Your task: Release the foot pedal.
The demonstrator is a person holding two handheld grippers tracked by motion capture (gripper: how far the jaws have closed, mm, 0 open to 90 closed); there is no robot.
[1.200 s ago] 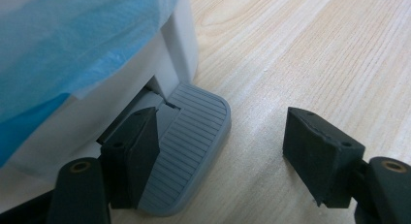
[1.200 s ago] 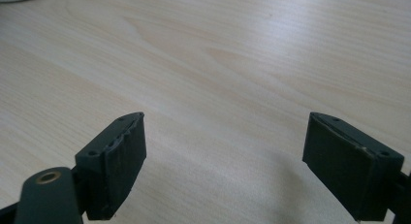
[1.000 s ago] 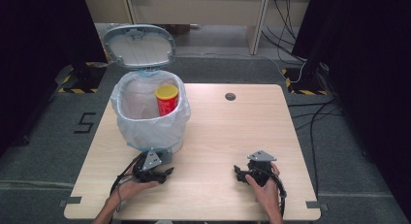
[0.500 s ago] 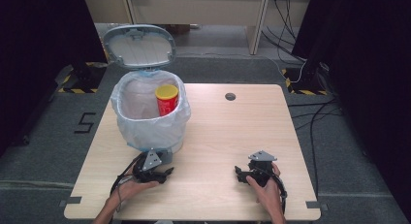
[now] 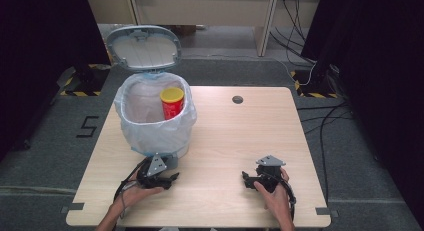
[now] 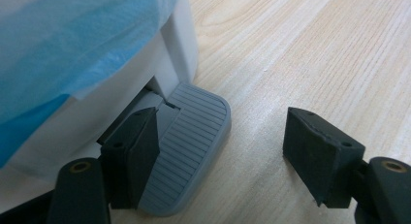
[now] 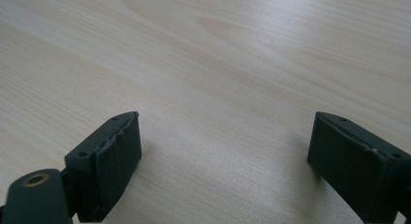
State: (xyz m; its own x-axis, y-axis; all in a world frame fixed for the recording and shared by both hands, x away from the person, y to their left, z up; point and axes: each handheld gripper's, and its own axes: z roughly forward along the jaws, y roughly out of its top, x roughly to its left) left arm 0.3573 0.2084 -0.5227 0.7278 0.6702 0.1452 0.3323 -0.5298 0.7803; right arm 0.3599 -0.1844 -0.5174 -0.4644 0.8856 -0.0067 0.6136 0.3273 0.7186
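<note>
A white pedal bin (image 5: 155, 136) stands on the left part of the light wooden desk (image 5: 240, 141), its lid (image 5: 143, 47) swung up and back so the mouth is uncovered. A pale blue-white liner bag (image 5: 131, 122) is folded over the rim and hangs down the outer wall. Inside the bin, toward its right side, a red can with a yellow top (image 5: 172, 102) stands upright; the rest of the inside that can be seen is bare liner. At the foot of the bin, on the person's side, the grey ribbed pedal (image 6: 189, 146) juts out over the desk. The left tool (image 5: 159, 181) lies low on the desk just in front of the bin; in the left gripper view its jaws stand wide, one jaw lying on or against the edge of the pedal and the other out over bare wood, with nothing clamped between them. The right tool (image 5: 250, 180) sits on the desk well to the right of the bin, held by the person's right hand (image 5: 274, 191); its jaws have just been opening and now stand wide apart, with only bare wood grain between them. A small round grommet (image 5: 237, 99) is set in the desk near its far edge.
</note>
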